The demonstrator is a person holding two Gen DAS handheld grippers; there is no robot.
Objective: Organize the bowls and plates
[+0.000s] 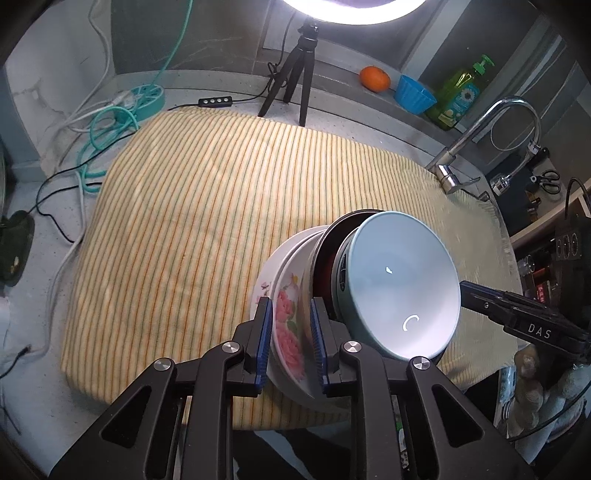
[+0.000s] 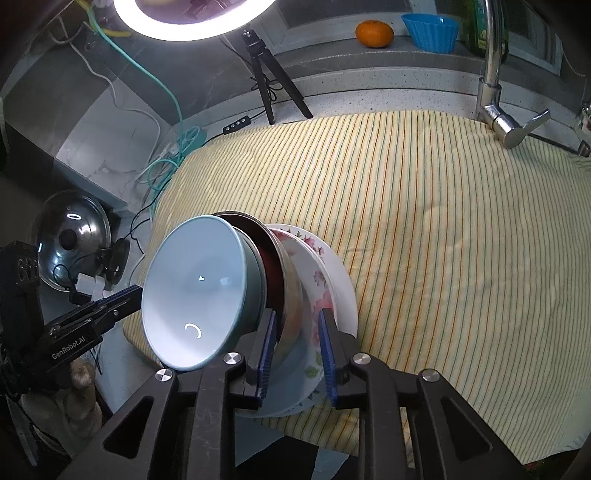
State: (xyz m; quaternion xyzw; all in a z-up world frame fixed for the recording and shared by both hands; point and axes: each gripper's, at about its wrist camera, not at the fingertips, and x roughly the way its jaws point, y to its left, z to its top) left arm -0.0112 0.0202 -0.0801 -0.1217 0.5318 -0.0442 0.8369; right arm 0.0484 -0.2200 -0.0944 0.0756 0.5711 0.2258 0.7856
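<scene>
Blue-grey bowl (image 1: 402,284) nests in dark bowl (image 1: 328,258), atop floral plates (image 1: 286,325).

Nested bowls (image 1: 402,288) on floral plates (image 1: 286,321)

I take the striped cloth (image 1: 221,221) as my landmark; it covers most of the grey worktop (image 1: 37,332). Just behind its far edge I see a black tripod (image 1: 295,74) under a glowing ring light (image 1: 351,11). To the cloth's far left lies a tangle of teal cable (image 1: 110,122). At its far right corner rises a chrome faucet (image 1: 480,136). On the ledge behind sit an orange (image 1: 375,78), a blue cup (image 1: 413,94) and a green soap bottle (image 1: 461,92). Left of the cloth rests a steel lid (image 2: 74,236).
</scene>
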